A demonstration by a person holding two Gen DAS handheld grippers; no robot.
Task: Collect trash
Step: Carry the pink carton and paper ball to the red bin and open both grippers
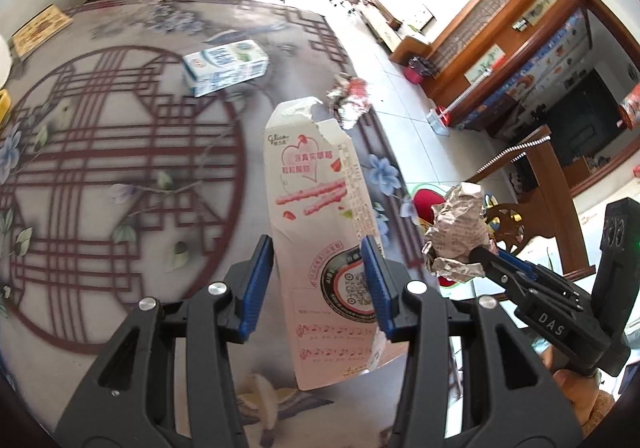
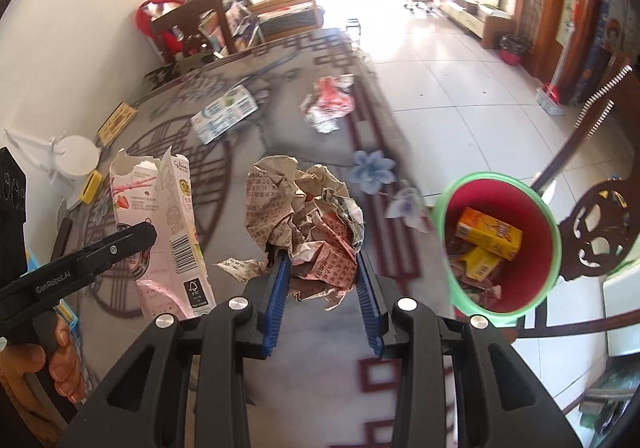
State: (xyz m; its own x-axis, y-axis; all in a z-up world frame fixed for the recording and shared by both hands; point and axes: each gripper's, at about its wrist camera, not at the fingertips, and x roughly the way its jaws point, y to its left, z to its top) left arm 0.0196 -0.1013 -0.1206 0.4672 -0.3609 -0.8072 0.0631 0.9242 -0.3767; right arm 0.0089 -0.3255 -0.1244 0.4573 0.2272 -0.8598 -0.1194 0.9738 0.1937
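A: Left wrist view, item one?
B: Left gripper (image 1: pixel 318 280), blue pads (image 1: pixel 256 284) pressed against a tall pink-and-white snack carton (image 1: pixel 320 228). The carton is held upright above the patterned table (image 1: pixel 120 168), its top edge torn open.

A: Further entries in that view?
B: Right gripper (image 1: pixel 478 256), seen at the right, clamped on a crumpled newspaper ball (image 1: pixel 460 232). A blue-and-white milk carton (image 1: pixel 224 66) is recorded lying on its side at the far part of the table. A crumpled foil wrapper (image 1: pixel 350 98) is listed near the table's right edge, to the right of the milk carton. A red object with a green edge is partly seen below the paper ball; it cannot be told from here what it is.

A: Right wrist view?
B: Right gripper (image 2: pixel 324 268), jaws pinched on the newspaper ball (image 2: pixel 304 212), which is carried above the table (image 2: pixel 312 348). At the left, the left gripper (image 2: pixel 150 234) is noted closed on the snack carton (image 2: pixel 164 224); a hand (image 2: pixel 60 360) is seen on its handle.

A: Receptacle?
B: A red bin with a green rim (image 2: pixel 532 288), catalogued at the right, beside the table edge and lower than the tabletop. Yellow boxes (image 2: pixel 488 236) and other scraps are held inside.

A: Remaining loose items?
B: Milk carton (image 2: pixel 224 114) and foil wrapper (image 2: pixel 330 100), both entered as lying on the far half of the table, apart from each other. A white stand (image 2: pixel 76 158) is listed at the far left edge.
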